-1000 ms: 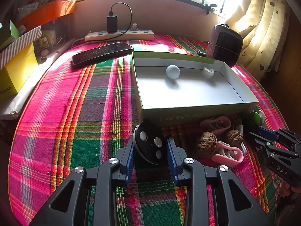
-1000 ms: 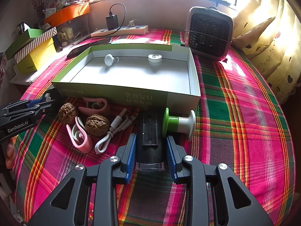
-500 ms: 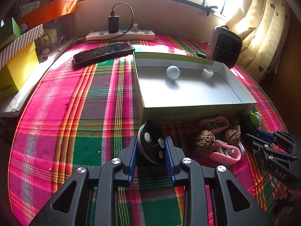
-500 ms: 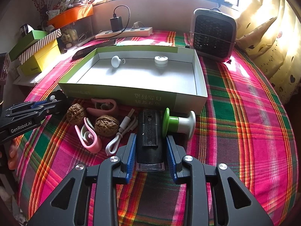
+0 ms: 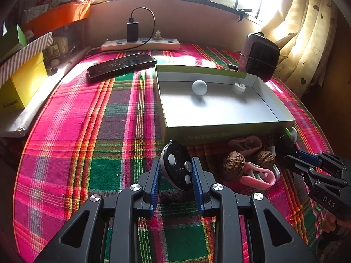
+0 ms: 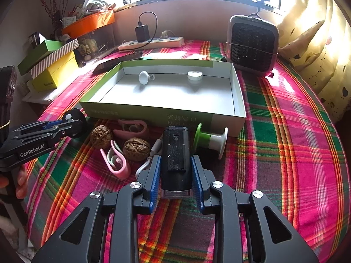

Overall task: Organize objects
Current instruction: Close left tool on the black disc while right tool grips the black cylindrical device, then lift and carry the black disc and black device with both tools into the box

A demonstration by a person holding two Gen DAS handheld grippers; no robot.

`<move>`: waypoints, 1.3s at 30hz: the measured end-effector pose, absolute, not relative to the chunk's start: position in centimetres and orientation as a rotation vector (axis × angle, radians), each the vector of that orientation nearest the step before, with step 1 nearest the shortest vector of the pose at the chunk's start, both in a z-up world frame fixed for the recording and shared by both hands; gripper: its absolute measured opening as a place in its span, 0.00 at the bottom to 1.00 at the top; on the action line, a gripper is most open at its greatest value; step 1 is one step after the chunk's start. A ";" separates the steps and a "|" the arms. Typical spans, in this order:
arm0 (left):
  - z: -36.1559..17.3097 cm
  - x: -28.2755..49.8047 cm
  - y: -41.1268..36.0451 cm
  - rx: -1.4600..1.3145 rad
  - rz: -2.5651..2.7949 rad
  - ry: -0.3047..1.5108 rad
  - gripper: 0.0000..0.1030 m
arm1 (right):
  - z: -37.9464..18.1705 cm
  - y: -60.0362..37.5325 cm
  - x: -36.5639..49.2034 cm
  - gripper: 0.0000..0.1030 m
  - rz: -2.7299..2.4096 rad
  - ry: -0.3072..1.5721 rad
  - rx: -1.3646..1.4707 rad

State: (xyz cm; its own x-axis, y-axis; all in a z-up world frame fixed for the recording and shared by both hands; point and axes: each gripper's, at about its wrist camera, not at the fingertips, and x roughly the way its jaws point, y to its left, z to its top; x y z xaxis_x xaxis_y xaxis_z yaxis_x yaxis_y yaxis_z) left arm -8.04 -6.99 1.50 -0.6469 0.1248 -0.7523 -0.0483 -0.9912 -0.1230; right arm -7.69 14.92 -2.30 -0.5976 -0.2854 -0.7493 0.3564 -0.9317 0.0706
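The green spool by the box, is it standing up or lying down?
Lying down: the spool rests on its side, both flanges on edge on the cloth.

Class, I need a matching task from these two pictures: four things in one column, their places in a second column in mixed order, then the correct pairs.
Things:
1. black disc with white buttons
2. black rectangular device
3. white knob
4. two walnuts

Places:
A. inside the open box
B. between the right tool's fingers
C. on the cloth in front of the box
D. between the left tool's fingers

Pairs: 1-D, 2-B, 3-A, 4-C
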 end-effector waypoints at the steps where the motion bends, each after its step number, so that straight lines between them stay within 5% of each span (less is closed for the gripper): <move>1: 1.6 -7.9 -7.0 -1.270 2.766 -0.137 0.24 | -2.3 14.9 -7.6 0.27 -2.524 0.123 1.162; 39: 5.2 -10.4 -4.6 -1.201 2.741 -0.072 0.24 | 1.7 14.8 -9.8 0.27 -2.561 0.105 1.077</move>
